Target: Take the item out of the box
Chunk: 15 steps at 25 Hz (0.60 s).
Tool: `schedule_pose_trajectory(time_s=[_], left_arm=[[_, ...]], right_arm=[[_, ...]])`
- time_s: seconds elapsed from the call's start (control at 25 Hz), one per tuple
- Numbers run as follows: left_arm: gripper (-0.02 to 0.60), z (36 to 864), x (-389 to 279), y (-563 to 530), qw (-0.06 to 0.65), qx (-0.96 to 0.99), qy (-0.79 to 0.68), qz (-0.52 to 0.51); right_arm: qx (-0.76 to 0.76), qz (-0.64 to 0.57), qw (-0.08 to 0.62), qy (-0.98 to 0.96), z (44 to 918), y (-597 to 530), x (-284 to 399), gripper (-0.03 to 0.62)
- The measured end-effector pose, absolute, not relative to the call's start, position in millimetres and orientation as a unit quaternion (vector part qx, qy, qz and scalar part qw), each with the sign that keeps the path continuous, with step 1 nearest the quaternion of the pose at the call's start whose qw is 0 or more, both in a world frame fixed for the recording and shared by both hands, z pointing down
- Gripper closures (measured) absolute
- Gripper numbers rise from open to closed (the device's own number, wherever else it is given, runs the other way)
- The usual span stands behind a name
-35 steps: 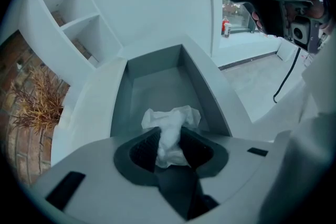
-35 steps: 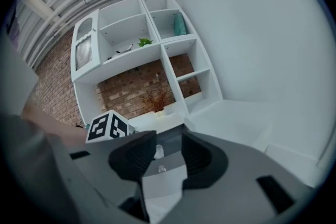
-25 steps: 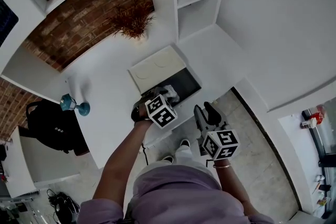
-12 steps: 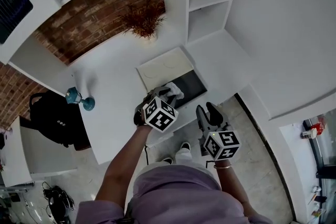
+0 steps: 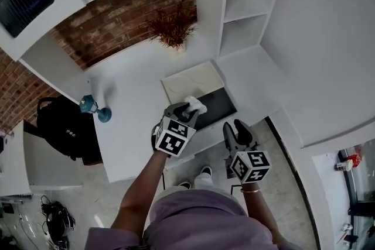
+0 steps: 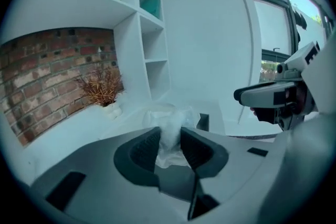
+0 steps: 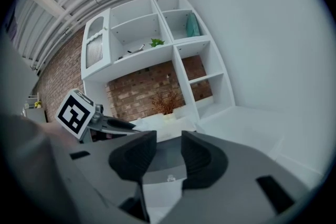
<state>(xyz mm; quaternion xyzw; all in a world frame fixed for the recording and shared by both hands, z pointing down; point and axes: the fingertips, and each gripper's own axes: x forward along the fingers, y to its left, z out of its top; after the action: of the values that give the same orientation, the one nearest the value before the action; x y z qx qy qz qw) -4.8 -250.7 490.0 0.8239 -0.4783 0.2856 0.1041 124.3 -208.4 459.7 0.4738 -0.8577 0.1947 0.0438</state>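
Note:
My left gripper (image 5: 188,108) is shut on a crumpled white item (image 5: 197,105), a soft bag-like wad, and holds it just above the near left corner of the open black box (image 5: 218,107). In the left gripper view the white item (image 6: 171,126) is pinched between the dark pads (image 6: 146,148) and bulges out beyond them. The box's cream lid (image 5: 190,80) lies flat on the counter behind the box. My right gripper (image 5: 237,127) hangs off the counter's front edge, to the right of the left one, open with nothing between its pads (image 7: 131,155).
The box stands on a white counter (image 5: 132,120) against a brick wall. A dried plant in a white pot (image 5: 174,29) sits at the back, a teal object (image 5: 94,108) at the left. White shelf cubbies (image 5: 243,14) rise at the right. A black bag (image 5: 61,126) lies left of the counter.
My left gripper has risen from inside the box with the white item in it. The right gripper has stayed by the counter's edge.

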Motion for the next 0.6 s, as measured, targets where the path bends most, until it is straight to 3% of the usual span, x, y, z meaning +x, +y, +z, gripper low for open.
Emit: schedule_pose_trajectory(time_s=[0.6], left_arm=[[0.456,458.2,-43.7,-228.2,0.145,0.796,-0.571,0.142]], right_arm=[[0.45,0.181,0.054,-0.873,451.5,-214.3,111.5,0.468]])
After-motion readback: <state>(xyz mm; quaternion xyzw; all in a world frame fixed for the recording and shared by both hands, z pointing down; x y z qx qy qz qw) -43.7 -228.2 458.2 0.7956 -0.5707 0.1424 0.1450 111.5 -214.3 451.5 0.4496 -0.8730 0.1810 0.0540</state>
